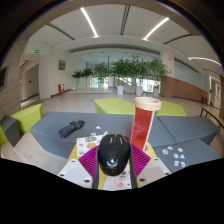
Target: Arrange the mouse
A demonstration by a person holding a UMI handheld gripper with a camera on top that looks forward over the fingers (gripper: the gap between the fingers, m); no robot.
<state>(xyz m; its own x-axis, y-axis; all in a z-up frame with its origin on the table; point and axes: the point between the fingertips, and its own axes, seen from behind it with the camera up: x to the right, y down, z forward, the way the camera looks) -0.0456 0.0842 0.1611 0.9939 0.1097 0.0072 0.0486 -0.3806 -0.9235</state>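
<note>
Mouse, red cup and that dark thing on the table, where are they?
Mouse (pixel 114 153): gripper view, middle of its black back, between the fingers.
Red cup (pixel 145 122): gripper view, its side wall.
Dark thing (pixel 71 128): gripper view, its middle.

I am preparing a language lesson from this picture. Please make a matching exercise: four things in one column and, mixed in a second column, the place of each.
Things:
1. black mouse
2. clear cup of red drink
3. dark object, too small to name
4. potted plants

Places:
a. far back in the hall, beyond the tables
b. between the fingers of the tongs
c. ahead of the fingers, just right of the mouse
d. on the grey table, ahead and left of the mouse

Pairs: 1-b, 2-c, 3-d, 4-a
</note>
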